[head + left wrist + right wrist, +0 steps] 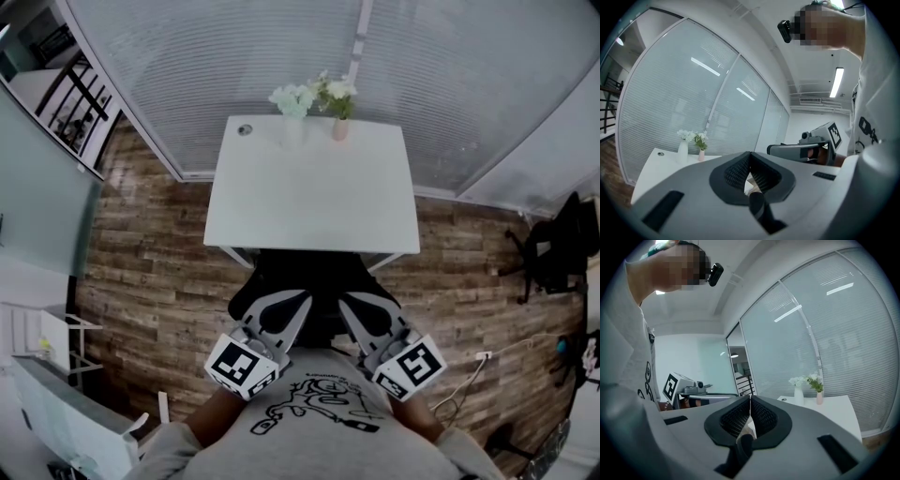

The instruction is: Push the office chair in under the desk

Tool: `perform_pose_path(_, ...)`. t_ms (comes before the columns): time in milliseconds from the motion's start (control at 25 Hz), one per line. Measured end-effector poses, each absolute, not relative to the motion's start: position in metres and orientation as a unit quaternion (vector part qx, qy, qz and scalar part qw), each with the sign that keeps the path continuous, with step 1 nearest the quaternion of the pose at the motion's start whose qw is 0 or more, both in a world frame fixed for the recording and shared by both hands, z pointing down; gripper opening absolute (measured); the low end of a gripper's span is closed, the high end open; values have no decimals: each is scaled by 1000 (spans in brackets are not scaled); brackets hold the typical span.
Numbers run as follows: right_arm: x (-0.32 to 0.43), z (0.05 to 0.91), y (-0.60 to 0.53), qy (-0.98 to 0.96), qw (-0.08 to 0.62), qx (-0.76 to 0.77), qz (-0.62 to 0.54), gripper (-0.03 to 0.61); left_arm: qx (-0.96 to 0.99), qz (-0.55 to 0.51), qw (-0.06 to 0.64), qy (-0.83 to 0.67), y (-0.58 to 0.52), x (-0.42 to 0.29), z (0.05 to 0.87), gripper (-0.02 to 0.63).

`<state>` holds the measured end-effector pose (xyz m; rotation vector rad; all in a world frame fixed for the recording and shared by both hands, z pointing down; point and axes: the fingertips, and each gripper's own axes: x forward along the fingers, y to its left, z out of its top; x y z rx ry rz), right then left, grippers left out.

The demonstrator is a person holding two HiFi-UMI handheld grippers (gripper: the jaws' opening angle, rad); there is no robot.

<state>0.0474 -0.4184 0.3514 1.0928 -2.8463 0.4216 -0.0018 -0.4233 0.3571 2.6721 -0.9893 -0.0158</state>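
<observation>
The shirt [309, 412] print nearest can't be read, and no brand shows. The left gripper [296, 304] and right gripper [349, 304] both have jaws together and empty, by the chair [314, 274]. It sits partly under the desk [309, 202]. On casters it likely rolls easily, so push the stiff backrest.

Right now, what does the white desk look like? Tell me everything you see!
The desk is a smooth white rectangle, standing level on the wood floor against the blinds. A small round hole sits near its back left corner. A white vase and a pink vase of flowers stand at its back edge. The black office chair sits partly under its front edge.
</observation>
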Motion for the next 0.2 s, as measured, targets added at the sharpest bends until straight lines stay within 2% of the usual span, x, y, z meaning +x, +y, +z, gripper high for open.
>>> perform_pose_path(200,50,350,-421,-923,27,358,137,37,927,-7,146,-345,-427,0,358,3)
